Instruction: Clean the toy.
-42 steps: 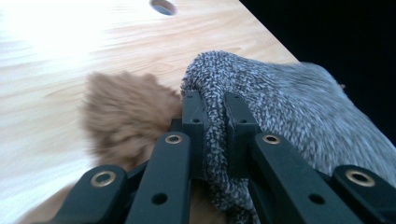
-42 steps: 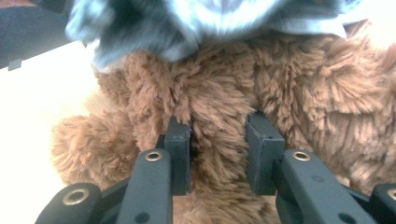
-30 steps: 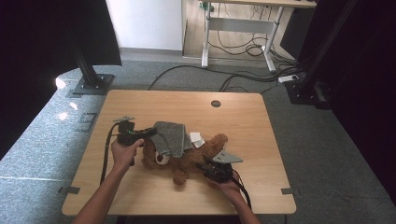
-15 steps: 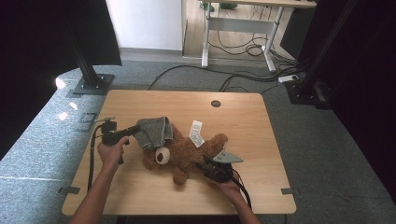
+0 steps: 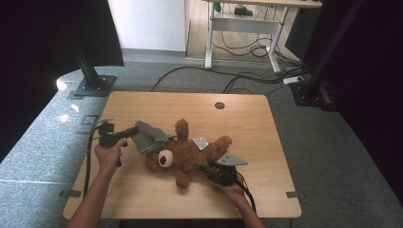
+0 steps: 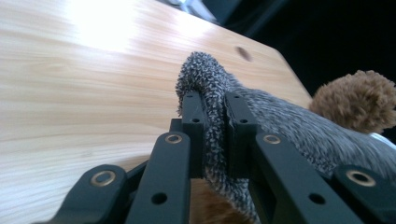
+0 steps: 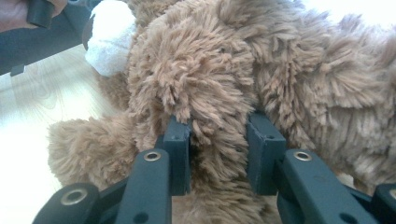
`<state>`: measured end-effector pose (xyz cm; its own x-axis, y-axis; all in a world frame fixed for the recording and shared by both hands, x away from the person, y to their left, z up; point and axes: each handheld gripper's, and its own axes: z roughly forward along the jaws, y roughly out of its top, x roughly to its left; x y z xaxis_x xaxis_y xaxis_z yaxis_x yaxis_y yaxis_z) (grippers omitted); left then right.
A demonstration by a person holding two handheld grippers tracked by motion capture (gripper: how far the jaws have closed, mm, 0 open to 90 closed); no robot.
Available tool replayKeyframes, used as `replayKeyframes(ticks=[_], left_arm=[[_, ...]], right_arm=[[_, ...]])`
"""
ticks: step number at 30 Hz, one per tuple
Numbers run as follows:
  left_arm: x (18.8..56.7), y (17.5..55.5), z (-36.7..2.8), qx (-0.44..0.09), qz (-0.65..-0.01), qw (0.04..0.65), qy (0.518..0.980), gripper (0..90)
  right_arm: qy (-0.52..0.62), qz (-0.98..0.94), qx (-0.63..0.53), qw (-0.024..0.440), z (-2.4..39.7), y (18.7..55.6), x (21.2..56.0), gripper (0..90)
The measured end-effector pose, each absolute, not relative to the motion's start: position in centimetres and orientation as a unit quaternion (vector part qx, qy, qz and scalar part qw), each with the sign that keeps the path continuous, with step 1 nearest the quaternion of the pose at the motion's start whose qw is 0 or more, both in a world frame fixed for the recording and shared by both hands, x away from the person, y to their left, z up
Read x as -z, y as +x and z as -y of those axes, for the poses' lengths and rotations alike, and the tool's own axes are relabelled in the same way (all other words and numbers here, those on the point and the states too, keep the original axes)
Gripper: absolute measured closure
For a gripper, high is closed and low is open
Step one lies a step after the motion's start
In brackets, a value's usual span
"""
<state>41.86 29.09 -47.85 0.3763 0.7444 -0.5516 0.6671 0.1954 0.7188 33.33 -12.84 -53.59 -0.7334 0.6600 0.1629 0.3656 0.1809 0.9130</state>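
The grey cloth [image 5: 148, 137] has slid left, clamped in the left tool [image 5: 128, 133]; right tool [image 5: 212, 170] grips the bear [image 5: 190, 154].

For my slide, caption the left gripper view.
Left gripper shut on a grey cloth over the wooden table, the brown bear behind.

No writing, brand, number or sign can be read anywhere in these views. The one thing that might carry print is a small white tag [image 5: 200, 142] lying on the brown teddy bear [image 5: 190, 154] in the high view, and it shows only faint grey marks, too small and blurred to make out as letters
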Motion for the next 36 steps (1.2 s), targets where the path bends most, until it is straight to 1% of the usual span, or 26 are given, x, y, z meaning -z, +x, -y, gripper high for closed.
replayKeyframes(ticks=[4,9,14,20,25,28,30,31,32,33,35,36], left_arm=[[47.7,42.3,-26.4,-0.020,-0.530,0.535,0.657,80.5],[47.1,42.5,-23.5,-0.019,-0.504,0.533,0.679,80.6],[46.9,41.6,-21.4,-0.020,-0.478,0.529,0.701,80.7],[46.9,40.3,-20.6,-0.051,-0.464,0.516,0.718,81.0],[47.4,39.1,-20.4,-0.087,-0.457,0.510,0.724,81.2],[48.0,38.5,-20.4,-0.101,-0.455,0.517,0.718,81.3],[48.1,38.3,-20.4,-0.105,-0.455,0.522,0.714,81.3],[48.1,38.3,-20.4,-0.107,-0.454,0.522,0.714,81.3],[48.2,38.3,-20.4,-0.107,-0.455,0.523,0.713,81.3],[48.2,38.4,-20.4,-0.107,-0.455,0.523,0.713,81.3],[48.1,38.5,-20.3,-0.106,-0.456,0.521,0.714,81.3],[48.1,38.5,-20.3,-0.105,-0.456,0.520,0.714,81.3]], right_arm=[[0.340,-0.756,-0.543,0.135,12.9,33.4,53.6,66.2],[0.339,-0.756,-0.543,0.135,12.9,33.3,53.6,66.0],[0.338,-0.757,-0.543,0.136,12.8,33.2,53.6,65.1],[0.337,-0.762,-0.535,0.143,12.5,32.8,53.4,61.7],[0.342,-0.762,-0.524,0.167,12.6,32.2,52.7,48.9],[0.355,-0.748,-0.531,0.179,13.0,31.9,51.6,47.8],[0.349,-0.742,-0.536,0.201,12.9,31.3,50.7,48.1],[0.342,-0.743,-0.538,0.205,12.8,31.1,50.3,48.7],[0.333,-0.744,-0.544,0.202,12.5,30.7,49.9,50.4],[0.316,-0.752,-0.548,0.187,12.1,30.2,49.6,52.7],[0.296,-0.772,-0.540,0.159,11.1,29.7,49.8,53.5],[0.287,-0.784,-0.533,0.137,10.4,29.5,50.2,53.5]])
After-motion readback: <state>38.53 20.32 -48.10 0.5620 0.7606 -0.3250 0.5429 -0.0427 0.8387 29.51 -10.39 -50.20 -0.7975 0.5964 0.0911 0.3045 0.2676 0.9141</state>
